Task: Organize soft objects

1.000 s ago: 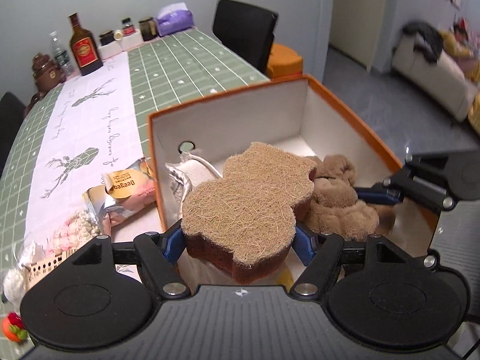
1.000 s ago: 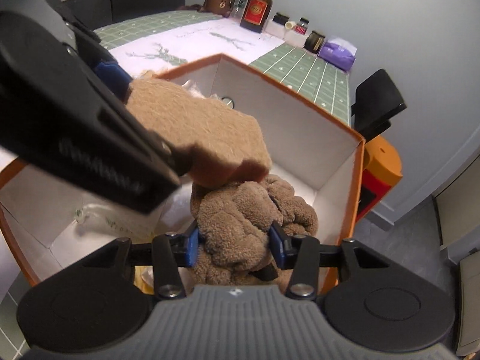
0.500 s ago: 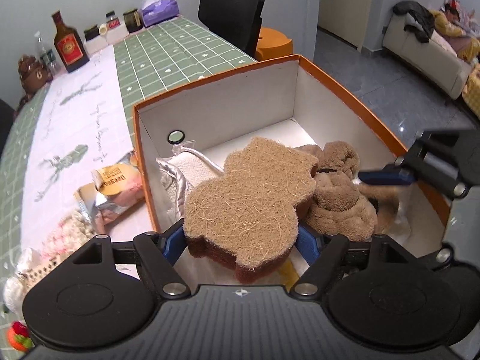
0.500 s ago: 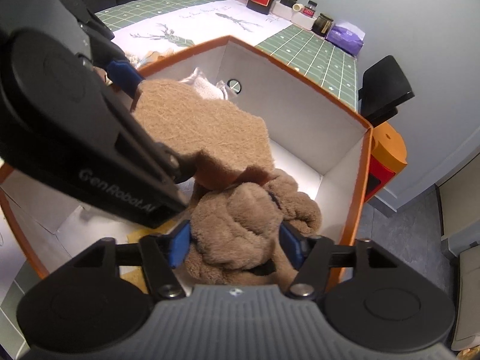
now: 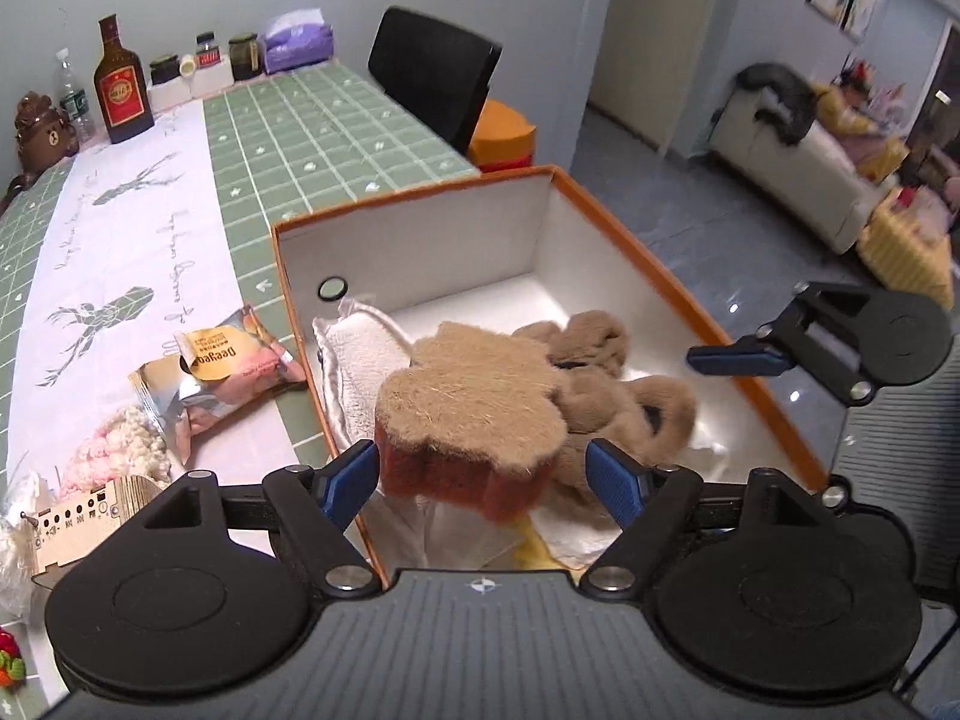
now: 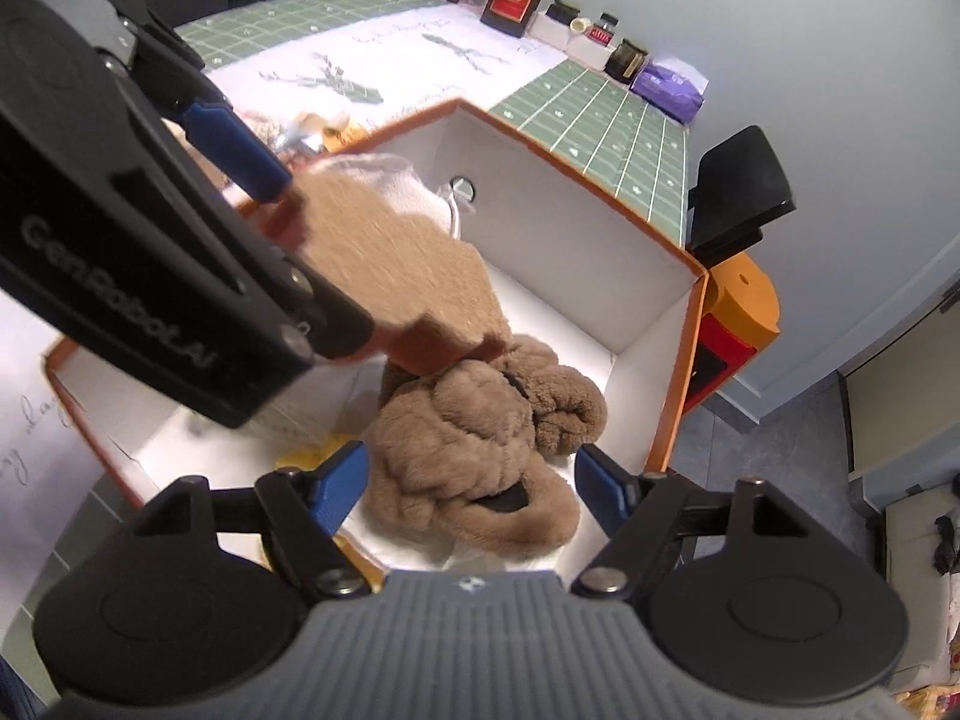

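Observation:
An orange box (image 5: 660, 264) with white walls stands on the table's near corner. Inside it a bear-shaped brown coir sponge (image 5: 468, 396) rests tilted on a white towel (image 5: 360, 354) and a brown plush item (image 5: 630, 402). My left gripper (image 5: 483, 480) hangs over the sponge, open, with a gap at its right pad. In the right wrist view my right gripper (image 6: 471, 480) straddles the plush item (image 6: 480, 438). Its jaws are opening and both pads stand clear of the fur. The sponge (image 6: 390, 258) looks blurred there. One finger (image 5: 738, 357) of the right gripper shows above the box's right wall.
Left of the box lie snack packets (image 5: 234, 360), a pink and white knitted thing (image 5: 114, 444) and a cardboard piece (image 5: 78, 516). A bottle (image 5: 120, 90) and jars line the table's far end. A black chair (image 5: 432, 84) stands behind the box.
Both pairs of jaws have widened. The left let go of the sponge, the right let go of the plush item. Both grippers have lifted a little from the box.

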`<move>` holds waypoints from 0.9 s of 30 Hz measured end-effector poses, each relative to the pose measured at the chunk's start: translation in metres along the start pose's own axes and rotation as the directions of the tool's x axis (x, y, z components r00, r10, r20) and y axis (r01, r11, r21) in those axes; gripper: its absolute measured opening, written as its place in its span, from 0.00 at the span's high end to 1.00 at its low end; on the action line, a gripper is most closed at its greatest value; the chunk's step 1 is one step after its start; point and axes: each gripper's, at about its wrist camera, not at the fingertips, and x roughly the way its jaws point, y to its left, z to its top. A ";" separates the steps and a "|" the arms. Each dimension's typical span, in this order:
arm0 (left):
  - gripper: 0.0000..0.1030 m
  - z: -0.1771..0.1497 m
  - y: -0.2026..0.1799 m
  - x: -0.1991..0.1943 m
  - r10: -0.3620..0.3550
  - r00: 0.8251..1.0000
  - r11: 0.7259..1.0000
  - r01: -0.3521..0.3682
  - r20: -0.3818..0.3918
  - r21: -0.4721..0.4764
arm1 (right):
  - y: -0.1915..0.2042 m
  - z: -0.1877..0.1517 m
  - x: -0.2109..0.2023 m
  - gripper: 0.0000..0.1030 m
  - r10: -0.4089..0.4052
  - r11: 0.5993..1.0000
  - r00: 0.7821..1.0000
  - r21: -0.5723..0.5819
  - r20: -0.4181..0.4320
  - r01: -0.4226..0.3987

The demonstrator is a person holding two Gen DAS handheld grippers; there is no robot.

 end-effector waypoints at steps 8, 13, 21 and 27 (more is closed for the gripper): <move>0.34 -0.018 0.016 -0.035 -0.047 0.988 0.997 0.054 0.145 -0.049 | 0.020 0.004 -0.028 0.31 0.014 0.998 0.994 0.058 0.111 -0.020; 0.39 -0.025 0.034 -0.050 0.016 0.980 0.996 0.003 0.196 -0.093 | 0.032 0.025 -0.032 0.40 0.015 0.999 0.980 0.036 0.198 -0.022; 0.39 -0.045 0.072 -0.054 0.111 0.976 0.978 -0.074 0.186 -0.195 | 0.025 0.054 -0.002 0.58 -0.011 0.990 0.971 0.143 0.240 -0.024; 0.39 -0.053 0.094 -0.045 0.131 0.978 0.962 -0.086 0.164 -0.259 | 0.009 0.075 0.009 0.56 -0.062 0.979 0.966 0.202 0.252 0.010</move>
